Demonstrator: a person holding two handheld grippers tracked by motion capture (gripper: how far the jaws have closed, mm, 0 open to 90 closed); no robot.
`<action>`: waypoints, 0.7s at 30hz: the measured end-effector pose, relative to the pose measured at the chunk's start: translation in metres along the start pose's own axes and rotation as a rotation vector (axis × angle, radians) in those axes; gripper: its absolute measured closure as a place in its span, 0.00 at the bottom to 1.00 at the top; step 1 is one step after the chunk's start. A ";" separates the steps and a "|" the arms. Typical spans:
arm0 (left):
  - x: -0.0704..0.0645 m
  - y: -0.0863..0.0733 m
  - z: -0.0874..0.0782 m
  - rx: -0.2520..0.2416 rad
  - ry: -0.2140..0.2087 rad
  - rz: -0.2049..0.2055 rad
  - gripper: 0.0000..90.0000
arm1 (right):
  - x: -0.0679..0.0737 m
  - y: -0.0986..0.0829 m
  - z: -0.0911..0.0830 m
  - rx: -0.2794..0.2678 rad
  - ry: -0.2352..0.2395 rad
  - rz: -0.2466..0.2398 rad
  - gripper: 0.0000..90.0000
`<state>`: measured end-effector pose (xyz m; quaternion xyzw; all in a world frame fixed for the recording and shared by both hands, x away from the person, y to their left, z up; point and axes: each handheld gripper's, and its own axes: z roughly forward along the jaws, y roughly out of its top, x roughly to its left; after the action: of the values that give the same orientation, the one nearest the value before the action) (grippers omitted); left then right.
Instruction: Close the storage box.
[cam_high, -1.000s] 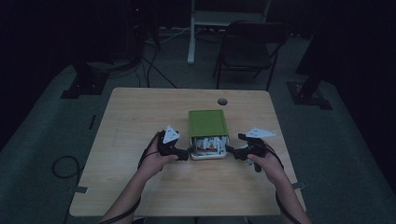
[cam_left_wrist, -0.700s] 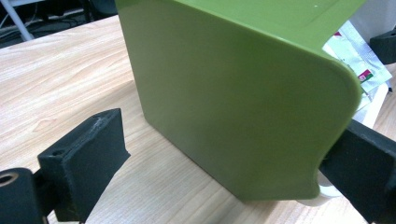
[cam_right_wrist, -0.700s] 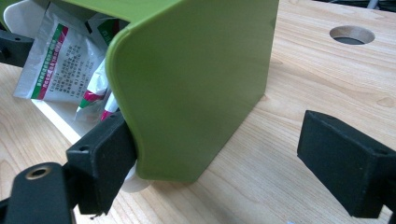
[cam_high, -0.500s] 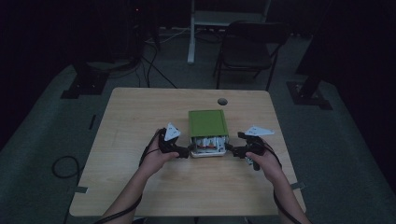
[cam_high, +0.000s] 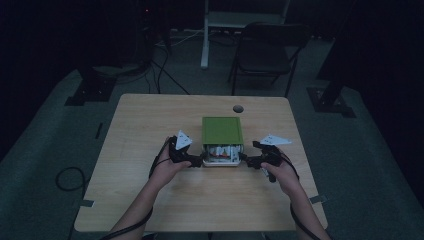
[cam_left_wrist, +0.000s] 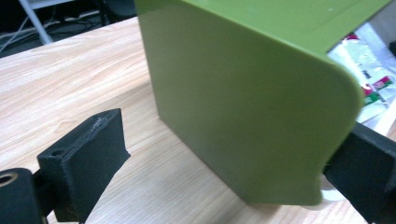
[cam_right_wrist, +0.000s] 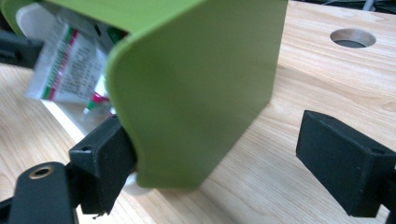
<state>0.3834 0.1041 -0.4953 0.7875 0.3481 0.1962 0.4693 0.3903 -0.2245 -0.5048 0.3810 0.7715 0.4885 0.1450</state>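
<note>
Green plastic lid (cam_high: 222, 130) half off white tray of packets (cam_high: 220, 153); left gripper (cam_high: 196, 161) at 9 o'clock, right gripper (cam_high: 245, 159) at 3, both spread wide, grasping nothing; uneven push could skew lid, spill packets

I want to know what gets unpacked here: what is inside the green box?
Through the open near end of the green box, printed white packets with red and green markings lie on a white tray. The lid covers whatever sits farther in.

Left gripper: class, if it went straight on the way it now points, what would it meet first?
Most likely the green lid: its side wall stands between the open fingers of the left gripper, close ahead. Depth is hard to judge.
</note>
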 end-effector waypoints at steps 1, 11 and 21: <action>-0.002 0.000 -0.001 -0.005 -0.003 0.005 0.05 | 0.002 0.003 -0.002 -0.017 0.009 0.002 0.15; -0.008 -0.001 -0.014 -0.021 -0.012 0.007 0.05 | 0.013 0.006 -0.005 -0.032 0.014 -0.031 0.14; -0.004 -0.008 -0.043 -0.034 0.006 -0.017 0.05 | 0.017 -0.002 -0.021 -0.032 -0.016 -0.030 0.14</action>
<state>0.3504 0.1294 -0.4810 0.7758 0.3528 0.2006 0.4831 0.3655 -0.2265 -0.4942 0.3710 0.7679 0.4957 0.1644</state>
